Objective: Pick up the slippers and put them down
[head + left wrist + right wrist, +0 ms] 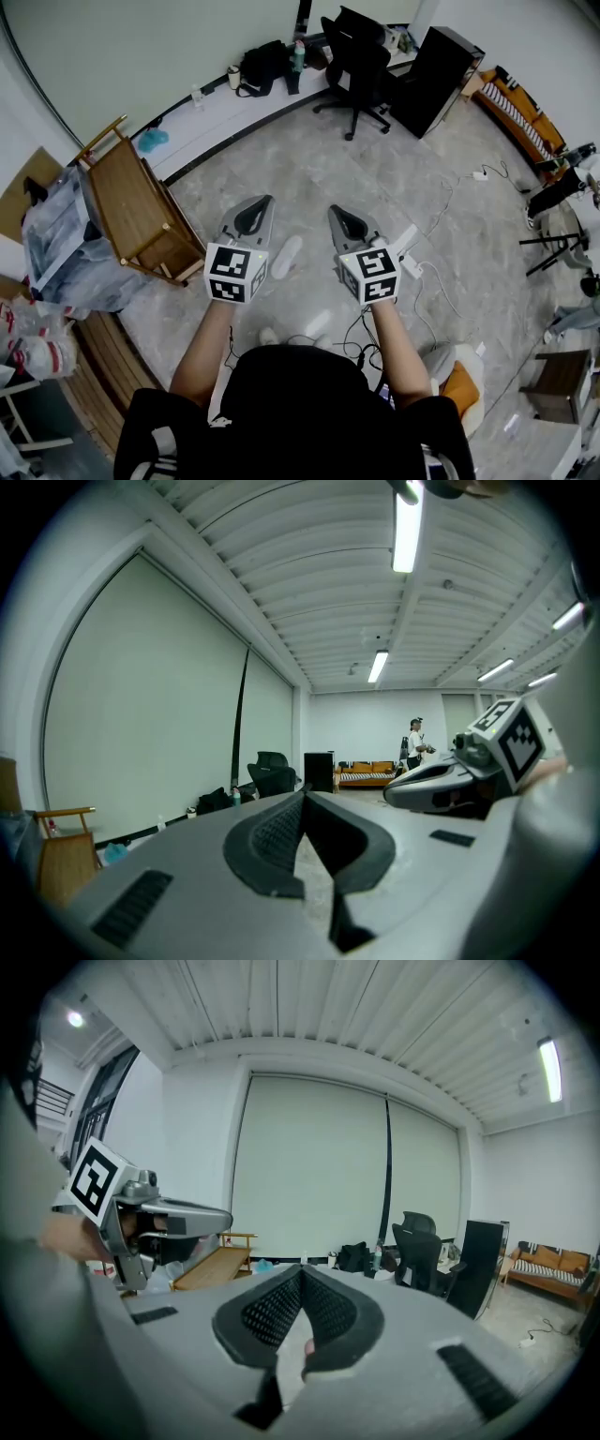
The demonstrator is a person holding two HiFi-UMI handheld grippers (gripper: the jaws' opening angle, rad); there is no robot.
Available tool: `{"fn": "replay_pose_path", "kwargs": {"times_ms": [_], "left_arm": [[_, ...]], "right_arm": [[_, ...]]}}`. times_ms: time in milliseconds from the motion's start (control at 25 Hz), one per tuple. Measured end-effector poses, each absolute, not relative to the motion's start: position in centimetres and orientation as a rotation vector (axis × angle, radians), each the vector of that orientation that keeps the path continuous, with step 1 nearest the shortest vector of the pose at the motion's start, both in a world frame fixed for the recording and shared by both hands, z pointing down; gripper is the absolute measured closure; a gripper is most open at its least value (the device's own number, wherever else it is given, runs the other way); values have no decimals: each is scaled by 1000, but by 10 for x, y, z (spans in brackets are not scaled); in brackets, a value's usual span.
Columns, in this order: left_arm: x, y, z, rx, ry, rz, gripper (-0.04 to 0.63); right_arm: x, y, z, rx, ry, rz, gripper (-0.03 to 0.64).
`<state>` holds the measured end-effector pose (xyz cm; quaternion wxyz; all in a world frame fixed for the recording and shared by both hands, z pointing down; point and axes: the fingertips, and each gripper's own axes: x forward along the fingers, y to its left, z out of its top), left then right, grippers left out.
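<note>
The left tongs (266,200) and the right tongs (334,209) are both light grey, with black lining on the inner side. In the right gripper view the black pads (270,1312) show a fine pattern of small dots. Each pair of tongs carries a white cube (236,273) printed with black square markers. The floor (309,169) is grey with a pale, marble-like veining. A slipper (286,255) lying on it is whitish. The tipped chair (131,202) is of warm brown wood. The office chair (356,61) and the cabinet (436,66) are black. The sofa (520,108) is orange with a black-and-white striped cover. The person's shirt (291,412) is black.
</note>
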<state>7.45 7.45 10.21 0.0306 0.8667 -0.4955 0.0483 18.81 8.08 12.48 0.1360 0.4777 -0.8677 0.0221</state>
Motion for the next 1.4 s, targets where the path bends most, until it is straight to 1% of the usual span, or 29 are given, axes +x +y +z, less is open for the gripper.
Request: {"fn": "replay_pose_path", "kwargs": {"times_ms": [120,480,1040,1400], "left_arm": [[83,76,100,2683,-1542,167,589],[104,91,81,2680,-1544,44,589],[113,107,93,2632,-1551,83,589],[107,107,104,2600,-1570,109,589]], "right_arm": [[196,85,121,1380,-2526,57,632],[218,96,118,1372,-2537,59,632],[222,97,110,1374,-2551,31,632],[211,93,107,1358,-2577,28,632]]}}
